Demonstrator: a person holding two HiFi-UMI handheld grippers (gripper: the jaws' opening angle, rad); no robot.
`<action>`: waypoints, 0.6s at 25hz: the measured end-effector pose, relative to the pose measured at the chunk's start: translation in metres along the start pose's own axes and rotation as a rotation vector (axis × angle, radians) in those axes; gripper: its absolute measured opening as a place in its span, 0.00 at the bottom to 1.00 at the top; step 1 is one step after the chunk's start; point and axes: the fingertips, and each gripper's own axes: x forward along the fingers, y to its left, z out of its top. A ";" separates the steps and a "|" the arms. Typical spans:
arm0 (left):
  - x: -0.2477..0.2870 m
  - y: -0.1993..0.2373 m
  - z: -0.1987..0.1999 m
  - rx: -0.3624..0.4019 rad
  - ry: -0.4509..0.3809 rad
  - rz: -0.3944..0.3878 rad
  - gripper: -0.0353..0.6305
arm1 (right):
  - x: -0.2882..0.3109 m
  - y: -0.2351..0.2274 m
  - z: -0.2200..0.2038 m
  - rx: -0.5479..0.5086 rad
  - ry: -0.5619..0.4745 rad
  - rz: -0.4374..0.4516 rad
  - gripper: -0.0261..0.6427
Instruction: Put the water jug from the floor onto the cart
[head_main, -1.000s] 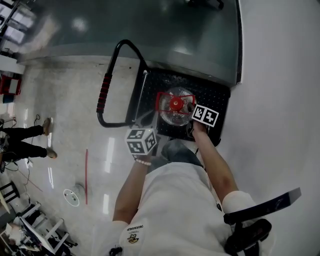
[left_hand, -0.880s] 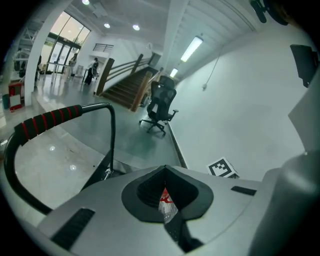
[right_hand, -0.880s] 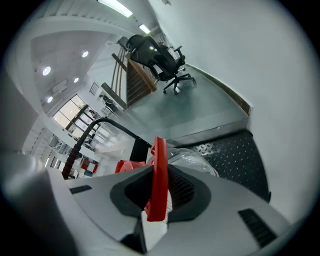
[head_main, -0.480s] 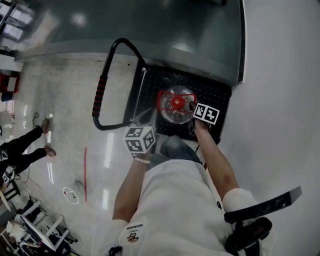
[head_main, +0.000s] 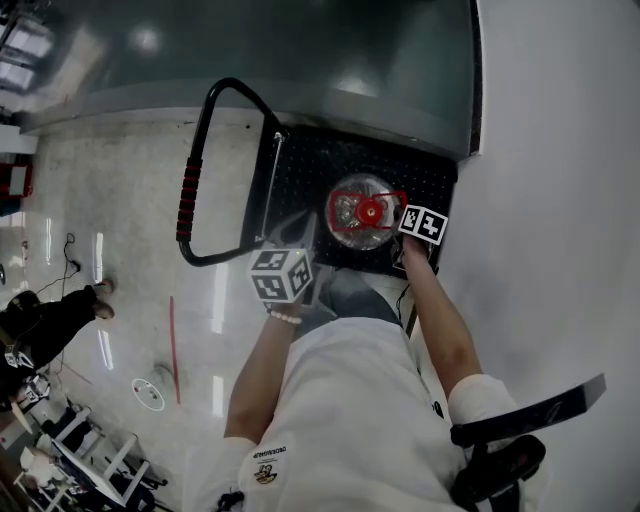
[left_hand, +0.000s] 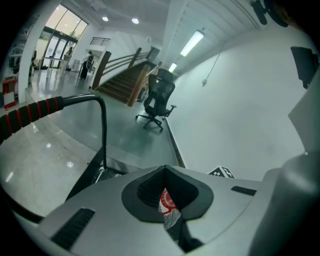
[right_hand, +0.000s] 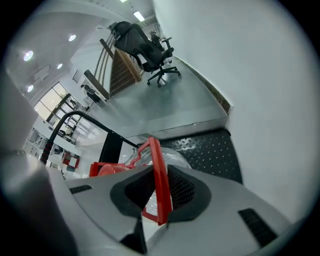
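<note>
Floor (head_main: 130, 200): pale, polished, open to the left; white wall (head_main: 560, 200) close on the right.
Tongs, two: left tongs (left_hand: 165, 172) closed on nothing, by the cart's near-left corner; right tongs (right_hand: 159, 172) clenched on the jug's red handle (right_hand: 156, 165).
Jug (head_main: 355, 215), one: clear, red cap, upright over the deck's middle.
Cart (head_main: 300, 170), one: black studded deck, right edge beside the wall, far edge at a grey raised step (head_main: 330, 60); push bar (head_main: 185, 200) at left.
Beyond: one office chair (left_hand: 159, 97), one staircase (left_hand: 120, 82).
</note>
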 end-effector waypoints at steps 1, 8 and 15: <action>0.001 -0.001 -0.003 0.002 0.006 -0.004 0.06 | 0.000 -0.005 -0.004 0.005 0.004 -0.004 0.13; 0.014 -0.002 -0.022 0.026 0.056 -0.017 0.06 | 0.014 -0.004 -0.012 -0.009 0.003 -0.001 0.27; 0.032 -0.003 -0.002 0.047 0.065 -0.048 0.06 | -0.033 0.020 0.046 -0.164 -0.152 -0.057 0.37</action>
